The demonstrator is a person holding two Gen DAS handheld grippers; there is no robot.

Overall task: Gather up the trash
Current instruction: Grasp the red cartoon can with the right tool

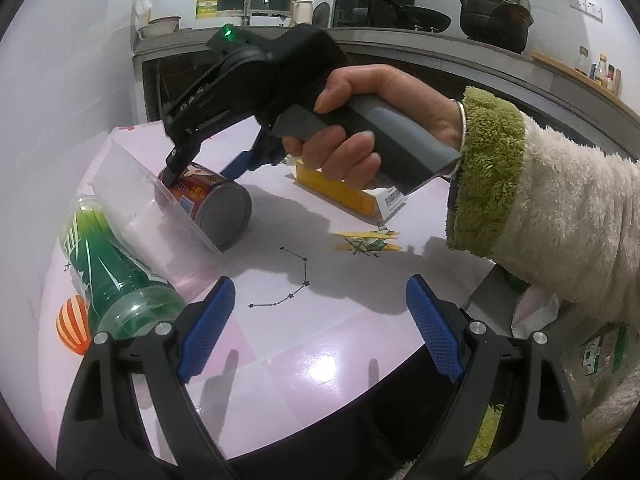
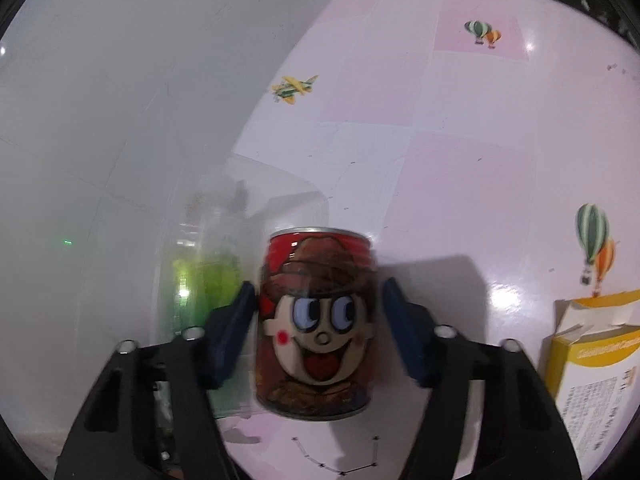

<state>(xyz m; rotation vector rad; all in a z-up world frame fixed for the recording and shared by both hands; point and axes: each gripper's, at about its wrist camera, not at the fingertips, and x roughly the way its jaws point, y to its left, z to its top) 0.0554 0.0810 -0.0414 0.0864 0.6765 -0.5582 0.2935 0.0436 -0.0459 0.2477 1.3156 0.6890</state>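
Observation:
A red drink can with a cartoon face lies on its side on the pink table. My right gripper straddles it, one blue pad on each side and very close to the can's walls; a thin gap shows at the right pad, so the jaws stand open. In the left wrist view a hand in a fleecy sleeve holds that right gripper down over the can. My left gripper hovers open and empty near the table's front edge.
A green plastic bottle lies at the left beside a clear plastic box that touches the can. A yellow carton lies to the can's right, also in the right wrist view. A wall borders the table's left; a kitchen counter runs behind.

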